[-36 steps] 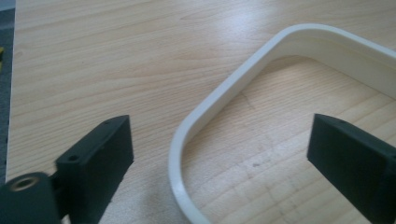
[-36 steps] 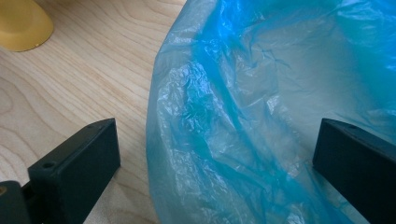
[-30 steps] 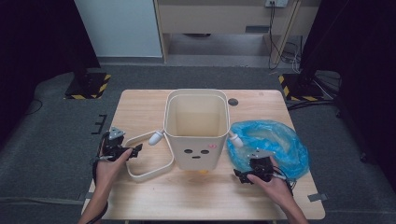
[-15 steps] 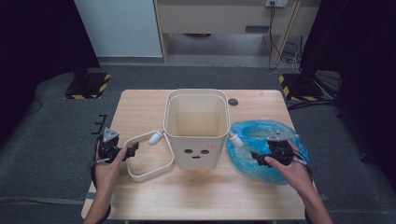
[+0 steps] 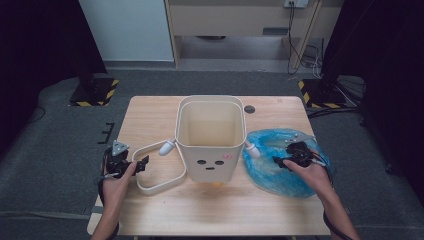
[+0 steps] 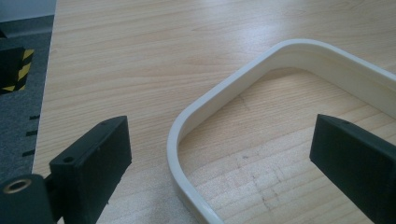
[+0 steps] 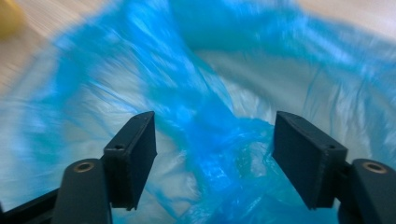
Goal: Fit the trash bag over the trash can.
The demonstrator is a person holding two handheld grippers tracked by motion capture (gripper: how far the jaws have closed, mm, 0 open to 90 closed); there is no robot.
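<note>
A cream bin (image 5: 211, 137) stands mid-table, open top up. Left of the bin lies a cream ring frame (image 5: 157, 172), flat on the wood. The left gripper (image 5: 142, 165) sits at the frame's left edge, jaws spread wide either side of the rim, not touching it. Right of the bin lies a crumpled blue bag (image 5: 280, 160). The right gripper (image 5: 278, 161) hovers over the bag; its jaws have just been closing, a fold of plastic between them, not yet pinched.

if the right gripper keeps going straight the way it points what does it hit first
Most likely the blue plastic bag. The right gripper has just been closing its jaws, a crumpled fold of the bag lies between them, not yet pinched. How close it is stays unclear.
</note>
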